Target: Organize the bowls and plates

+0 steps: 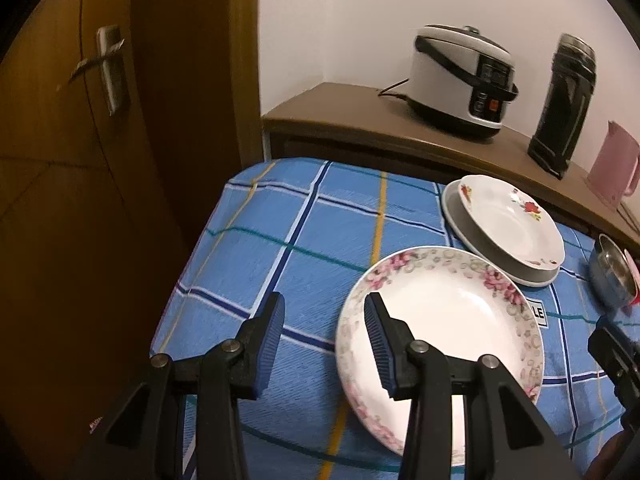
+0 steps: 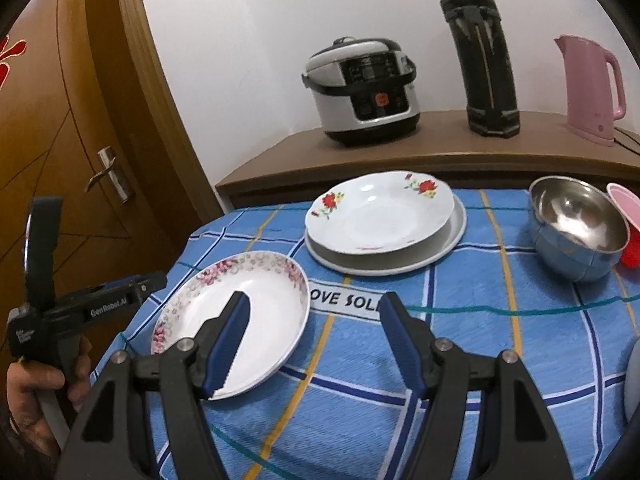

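A white plate with a pink flower rim (image 1: 448,320) (image 2: 256,304) lies flat on the blue checked tablecloth (image 1: 288,248), near its left side. My left gripper (image 1: 324,340) hovers open over the plate's left rim, one finger above the plate and one above the cloth, gripping nothing. My right gripper (image 2: 316,336) is open too, its left finger (image 2: 230,340) over the same plate's near edge. Further back, a red-flowered plate (image 1: 516,224) (image 2: 376,212) rests on a larger grey plate (image 1: 460,224) (image 2: 452,240). A steel bowl (image 2: 576,228) (image 1: 612,272) stands at the right.
A pink bowl (image 2: 626,208) touches the steel bowl at the right edge. Behind the table a wooden cabinet (image 2: 400,152) carries a rice cooker (image 2: 364,88), a black flask (image 2: 484,64) and a pink kettle (image 2: 592,88). A wooden door (image 1: 80,160) stands left. A hand (image 2: 36,392) holds the left gripper.
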`<act>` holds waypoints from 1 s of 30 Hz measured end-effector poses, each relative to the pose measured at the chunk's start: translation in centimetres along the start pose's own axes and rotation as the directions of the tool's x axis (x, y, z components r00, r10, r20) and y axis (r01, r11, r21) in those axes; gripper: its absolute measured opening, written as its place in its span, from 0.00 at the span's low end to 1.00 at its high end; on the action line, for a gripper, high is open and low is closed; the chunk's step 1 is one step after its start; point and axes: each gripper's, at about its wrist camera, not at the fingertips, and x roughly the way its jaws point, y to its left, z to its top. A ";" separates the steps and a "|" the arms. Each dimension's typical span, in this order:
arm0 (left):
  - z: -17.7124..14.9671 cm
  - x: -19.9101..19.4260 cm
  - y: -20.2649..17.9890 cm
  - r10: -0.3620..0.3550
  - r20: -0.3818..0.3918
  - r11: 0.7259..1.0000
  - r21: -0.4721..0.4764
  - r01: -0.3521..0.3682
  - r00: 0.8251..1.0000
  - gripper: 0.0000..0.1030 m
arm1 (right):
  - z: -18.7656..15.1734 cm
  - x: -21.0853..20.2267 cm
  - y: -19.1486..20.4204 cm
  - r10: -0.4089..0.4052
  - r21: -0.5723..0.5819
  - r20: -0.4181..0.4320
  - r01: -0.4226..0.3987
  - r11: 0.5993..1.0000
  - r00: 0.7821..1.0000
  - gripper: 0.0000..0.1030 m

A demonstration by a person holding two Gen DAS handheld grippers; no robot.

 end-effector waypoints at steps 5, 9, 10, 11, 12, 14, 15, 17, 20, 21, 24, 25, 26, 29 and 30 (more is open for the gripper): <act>-0.4 0.4 0.6 -0.035 -0.018 0.999 -0.017 0.034 0.999 0.43 | -0.2 0.6 0.0 0.018 0.021 -0.023 -0.018 1.000 1.000 0.67; -0.7 0.7 0.2 -0.051 -0.029 0.999 0.004 0.051 0.998 0.43 | -0.5 1.2 0.3 0.024 0.020 -0.052 -0.023 1.000 0.998 0.67; -0.7 0.8 0.2 -0.050 -0.032 0.999 0.006 0.050 0.998 0.43 | -0.5 1.4 0.4 0.025 0.020 -0.059 -0.023 1.000 0.998 0.67; -0.7 1.0 0.3 -0.050 -0.037 0.999 0.007 0.050 0.998 0.43 | -0.6 1.5 0.4 0.026 0.021 -0.063 -0.025 0.999 0.998 0.67; -0.7 1.2 0.3 -0.053 -0.045 0.999 0.007 0.054 0.998 0.43 | -0.6 1.7 0.4 0.027 0.026 -0.072 -0.026 0.999 0.997 0.67; -0.8 1.5 0.3 -0.061 -0.058 0.998 0.007 0.061 0.996 0.43 | -0.7 2.0 0.3 0.033 0.036 -0.088 -0.030 0.999 0.996 0.67; -0.9 1.7 0.3 -0.068 -0.063 0.998 0.006 0.069 0.996 0.43 | -0.7 2.1 0.3 0.036 0.044 -0.098 -0.032 0.999 0.995 0.67; -0.9 1.9 0.3 -0.078 -0.070 0.997 0.002 0.078 0.995 0.43 | -0.8 2.5 0.2 0.040 0.050 -0.115 -0.034 0.998 0.993 0.66; -0.9 2.2 0.2 -0.094 -0.073 0.996 -0.001 0.094 0.993 0.43 | -0.9 3.0 0.2 0.041 0.056 -0.135 -0.033 0.998 0.990 0.55; -0.9 2.3 0.1 -0.096 -0.074 0.995 -0.001 0.096 0.993 0.43 | -0.9 3.1 0.2 0.044 0.061 -0.138 -0.036 0.997 0.989 0.55; -0.9 2.5 -0.1 -0.091 -0.079 0.996 0.006 0.092 0.993 0.43 | -0.8 3.2 0.1 0.043 0.066 -0.138 -0.034 0.997 0.990 0.55; -0.9 2.6 -0.2 -0.090 -0.082 0.996 0.003 0.091 0.993 0.43 | -0.8 3.3 0.1 0.041 0.067 -0.137 -0.032 0.997 0.990 0.55; -0.9 2.7 -0.2 -0.095 -0.085 0.995 0.002 0.095 0.992 0.43 | -0.8 3.4 0.1 0.041 0.070 -0.137 -0.032 0.997 0.990 0.55; -0.9 2.9 -0.5 -0.105 -0.091 0.994 0.005 0.106 0.990 0.43 | -0.8 3.6 0.0 0.032 0.078 -0.144 -0.021 0.997 0.989 0.56; -0.9 3.0 -0.6 -0.106 -0.091 0.994 0.010 0.107 0.990 0.43 | -0.8 3.7 -0.1 0.026 0.081 -0.147 -0.014 0.997 0.989 0.56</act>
